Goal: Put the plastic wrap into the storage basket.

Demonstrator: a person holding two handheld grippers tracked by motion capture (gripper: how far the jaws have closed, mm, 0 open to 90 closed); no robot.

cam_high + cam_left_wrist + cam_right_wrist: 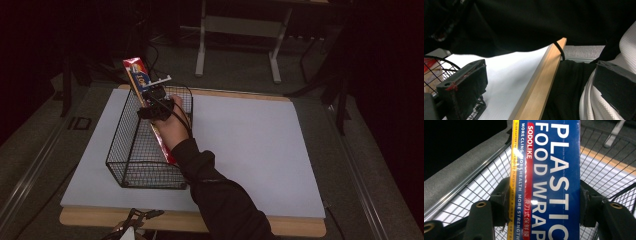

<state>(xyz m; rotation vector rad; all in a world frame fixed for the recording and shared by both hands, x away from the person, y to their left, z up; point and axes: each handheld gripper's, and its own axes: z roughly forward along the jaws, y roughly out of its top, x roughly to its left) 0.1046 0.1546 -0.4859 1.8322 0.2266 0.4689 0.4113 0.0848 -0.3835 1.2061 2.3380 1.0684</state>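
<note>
A long blue, red and yellow box of plastic food wrap point(140, 76) point(549, 170) stands tilted over the black wire basket point(125, 150); its lower end reaches down inside it. My right gripper point(157, 102) point(546, 202) is shut on the box, one jaw on each long side. The basket's wires point(599, 170) show behind the box. My left gripper point(135, 220) point(539, 87) is low at the table's front edge, below the basket. It is open, with nothing between its jaws.
The basket stands on the left part of a white board point(250, 135) that covers a wooden table point(295, 227) point(544, 82). A table frame point(240, 30) stands on the floor beyond. Black clothing point(569, 82) and white fabric point(589, 100) lie close to my left gripper.
</note>
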